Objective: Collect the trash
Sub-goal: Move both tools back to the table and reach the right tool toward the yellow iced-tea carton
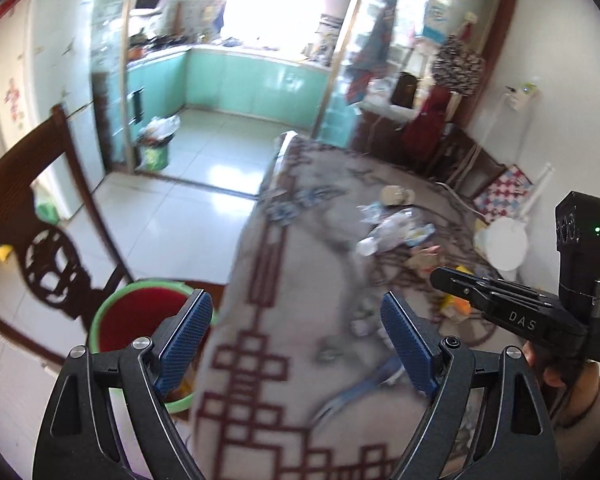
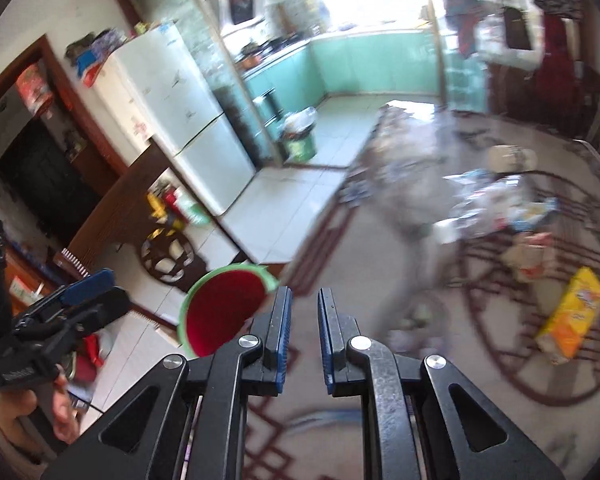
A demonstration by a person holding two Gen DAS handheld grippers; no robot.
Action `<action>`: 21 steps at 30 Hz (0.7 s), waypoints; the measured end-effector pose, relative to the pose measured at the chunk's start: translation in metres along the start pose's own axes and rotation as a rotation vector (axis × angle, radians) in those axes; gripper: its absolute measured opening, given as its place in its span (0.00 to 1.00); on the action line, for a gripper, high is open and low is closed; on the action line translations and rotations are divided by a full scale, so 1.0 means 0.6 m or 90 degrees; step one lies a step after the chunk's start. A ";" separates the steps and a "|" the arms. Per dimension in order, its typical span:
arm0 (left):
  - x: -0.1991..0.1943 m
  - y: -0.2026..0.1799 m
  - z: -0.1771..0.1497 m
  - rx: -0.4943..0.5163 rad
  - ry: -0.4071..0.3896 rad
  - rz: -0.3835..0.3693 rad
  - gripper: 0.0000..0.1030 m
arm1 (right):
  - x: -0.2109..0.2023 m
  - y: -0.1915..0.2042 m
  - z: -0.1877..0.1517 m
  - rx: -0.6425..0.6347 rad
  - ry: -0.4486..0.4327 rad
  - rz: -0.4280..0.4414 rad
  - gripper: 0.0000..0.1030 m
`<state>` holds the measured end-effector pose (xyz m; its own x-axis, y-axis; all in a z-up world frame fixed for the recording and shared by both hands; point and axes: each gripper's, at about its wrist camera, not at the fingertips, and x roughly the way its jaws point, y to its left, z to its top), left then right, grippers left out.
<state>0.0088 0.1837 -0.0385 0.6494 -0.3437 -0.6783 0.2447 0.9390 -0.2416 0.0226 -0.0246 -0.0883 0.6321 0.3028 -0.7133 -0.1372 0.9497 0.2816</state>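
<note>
A pile of trash [image 1: 396, 228] lies on a patterned tablecloth [image 1: 300, 280]: crumpled wrappers, a clear plastic bottle, a beige cup. In the right wrist view the same pile [image 2: 496, 204] shows with a yellow packet [image 2: 572, 312] nearer right. A green bucket with a red inside [image 1: 140, 312] stands on the floor by the table's left edge; it also shows in the right wrist view [image 2: 228, 308]. My left gripper [image 1: 296, 328] is open and empty above the cloth. My right gripper [image 2: 304, 320] is nearly closed, a narrow gap between the pads, empty; it also shows in the left wrist view [image 1: 444, 276].
A dark wooden chair [image 1: 48, 248] stands left of the table beside the bucket. A white fridge [image 2: 172, 112] and a full green bin [image 1: 156, 140] are beyond, by the kitchen doorway. A white round object [image 1: 504, 244] sits at the table's right edge.
</note>
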 end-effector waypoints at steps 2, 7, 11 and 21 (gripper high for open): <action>0.012 -0.044 0.012 0.026 -0.010 -0.013 0.83 | -0.041 -0.058 0.005 0.017 -0.022 -0.036 0.11; 0.054 -0.132 0.031 0.050 -0.009 -0.058 0.83 | -0.120 -0.203 0.012 0.043 -0.051 -0.133 0.25; 0.087 -0.197 0.034 0.069 0.000 -0.078 0.84 | -0.135 -0.314 -0.001 0.050 -0.034 -0.198 0.78; 0.164 -0.285 0.009 0.097 0.056 -0.052 0.84 | 0.034 -0.526 -0.056 0.286 0.093 -0.228 0.79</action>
<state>0.0345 -0.0106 -0.0601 0.5593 -0.4105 -0.7202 0.4043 0.8935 -0.1954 0.0535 -0.3154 -0.2132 0.4639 0.0074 -0.8859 0.4226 0.8770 0.2286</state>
